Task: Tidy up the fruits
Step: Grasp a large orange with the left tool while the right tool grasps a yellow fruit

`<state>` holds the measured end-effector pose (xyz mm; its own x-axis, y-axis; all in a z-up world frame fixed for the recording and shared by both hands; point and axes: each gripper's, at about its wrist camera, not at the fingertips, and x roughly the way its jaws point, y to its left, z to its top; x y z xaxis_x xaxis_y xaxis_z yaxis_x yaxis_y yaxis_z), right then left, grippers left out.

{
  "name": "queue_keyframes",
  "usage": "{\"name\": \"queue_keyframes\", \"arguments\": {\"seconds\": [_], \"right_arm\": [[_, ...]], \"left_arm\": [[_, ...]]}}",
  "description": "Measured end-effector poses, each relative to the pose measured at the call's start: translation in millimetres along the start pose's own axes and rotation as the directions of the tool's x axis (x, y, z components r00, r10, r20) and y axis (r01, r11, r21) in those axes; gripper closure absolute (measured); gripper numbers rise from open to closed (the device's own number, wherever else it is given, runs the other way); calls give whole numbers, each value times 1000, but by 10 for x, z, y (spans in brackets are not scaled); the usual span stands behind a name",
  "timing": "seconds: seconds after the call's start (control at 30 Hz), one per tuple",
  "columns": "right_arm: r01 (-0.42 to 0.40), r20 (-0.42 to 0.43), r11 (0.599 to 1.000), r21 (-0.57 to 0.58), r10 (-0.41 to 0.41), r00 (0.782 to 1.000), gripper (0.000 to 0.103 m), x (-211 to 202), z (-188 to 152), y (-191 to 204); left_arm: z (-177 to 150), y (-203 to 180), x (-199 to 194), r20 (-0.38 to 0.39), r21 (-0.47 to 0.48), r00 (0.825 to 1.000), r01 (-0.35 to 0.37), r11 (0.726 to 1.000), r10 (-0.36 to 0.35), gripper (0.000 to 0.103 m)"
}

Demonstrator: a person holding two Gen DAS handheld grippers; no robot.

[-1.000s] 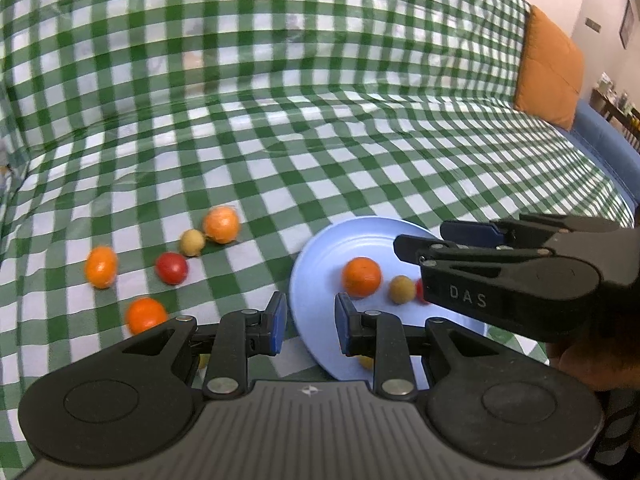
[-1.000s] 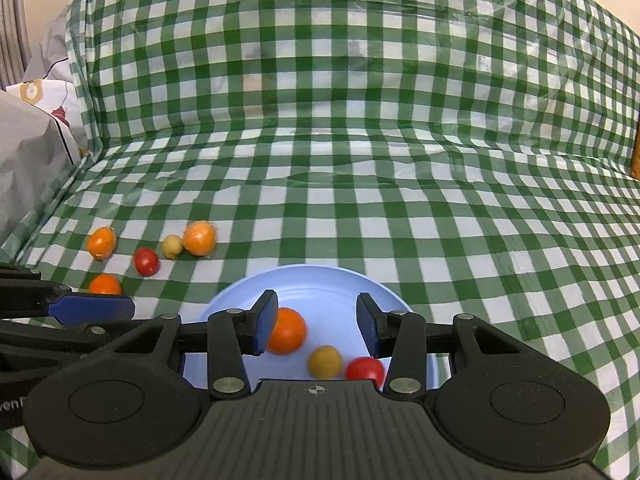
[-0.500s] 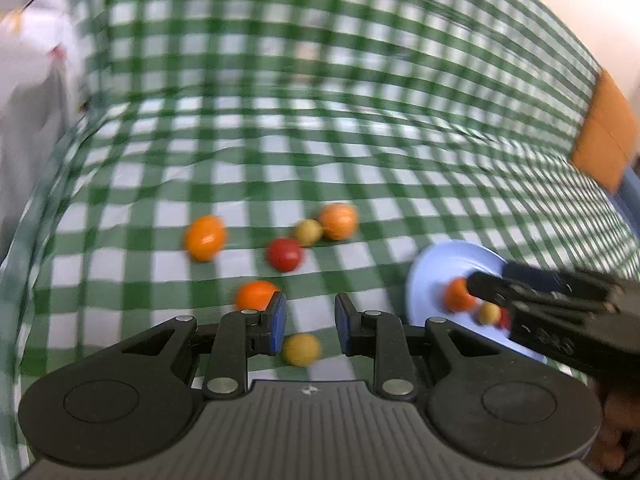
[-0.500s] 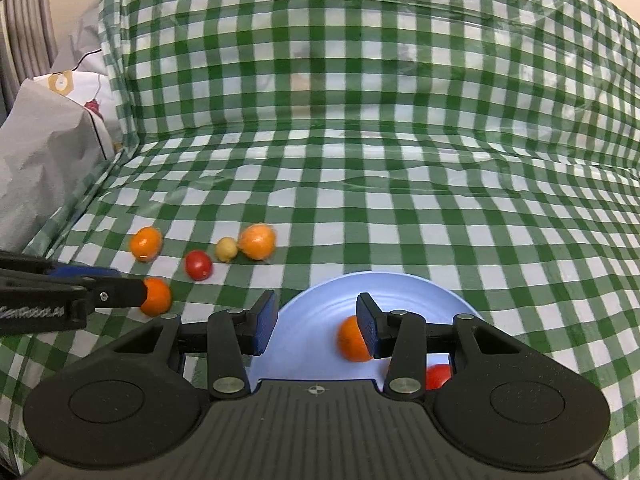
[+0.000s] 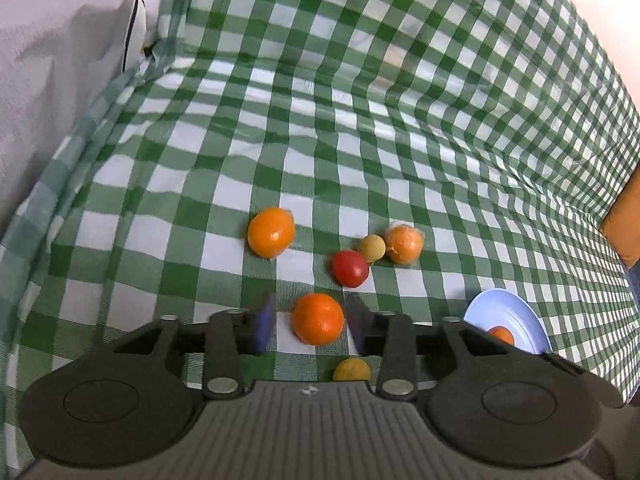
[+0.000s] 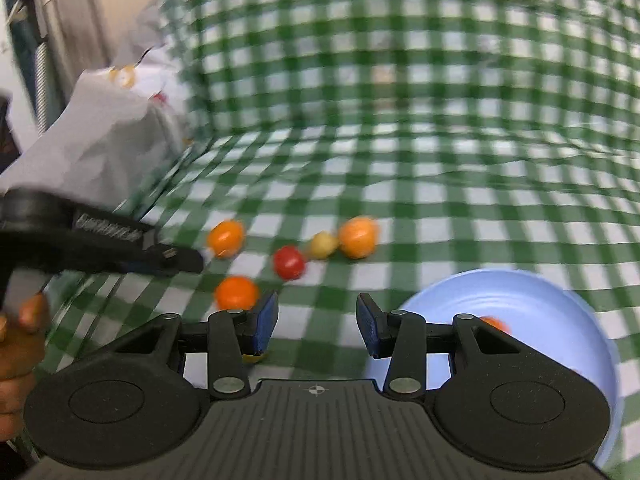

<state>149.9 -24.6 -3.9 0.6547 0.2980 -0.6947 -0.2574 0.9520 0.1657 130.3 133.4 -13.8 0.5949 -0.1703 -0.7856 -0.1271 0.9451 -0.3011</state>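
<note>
In the left wrist view my left gripper [image 5: 310, 326] is open, with an orange fruit [image 5: 317, 319] lying on the cloth between its jaws. Beyond it lie another orange [image 5: 271, 232], a red tomato [image 5: 349, 268], a small yellow fruit [image 5: 371, 248] and a wrapped orange [image 5: 404, 245]. A yellow fruit [image 5: 351, 370] lies close under the gripper. The blue plate [image 5: 516, 312] at right holds an orange fruit [image 5: 501, 335]. In the blurred right wrist view my right gripper [image 6: 316, 324] is open and empty, left of the plate [image 6: 520, 300]. The left gripper [image 6: 176, 258] shows there at left.
A green-and-white checked cloth [image 5: 360, 120] covers the seat and backrest. A white paper bag [image 5: 52, 60] stands at the left end. An orange cushion [image 5: 624, 224] sits at the far right.
My left gripper has swung left from the plate to the loose fruits and opened wider around an orange. The right gripper has turned left and the plate has slid to the right of its view.
</note>
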Motion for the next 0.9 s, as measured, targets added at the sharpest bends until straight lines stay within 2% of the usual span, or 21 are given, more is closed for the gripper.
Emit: {"name": "queue_keyframes", "arguments": {"seconds": [0.1,0.5,0.57,0.67,0.73,0.8,0.9], "right_arm": [[-56,-5,998,-37,56,998,58,97,-7,118],[-150,-141,978,-148,129,982,58,502,-44,299],[-164,-157,974,-153,140,978,61,532,-55,297],[-178,-171,970,-168,149,974,75,564,-69,309],[-184,-173,966,-181,153,973,75,554,-78,320],[-184,-166,964,-192,153,974,75,531,-88,324],[-161,-130,969,-188,137,982,75,434,-72,303]], "left_arm": [[6,9,103,-28,-3,1000,2,1000,-3,44],[64,-118,481,-114,25,993,-15,1000,17,44],[53,-146,519,-122,38,992,-16,999,20,45],[30,-197,586,-146,70,988,-39,997,49,51],[12,-223,581,-137,103,988,-59,993,73,64],[14,-203,559,-135,99,989,-54,994,67,65],[47,-154,468,-89,94,992,-82,992,91,65]]}}
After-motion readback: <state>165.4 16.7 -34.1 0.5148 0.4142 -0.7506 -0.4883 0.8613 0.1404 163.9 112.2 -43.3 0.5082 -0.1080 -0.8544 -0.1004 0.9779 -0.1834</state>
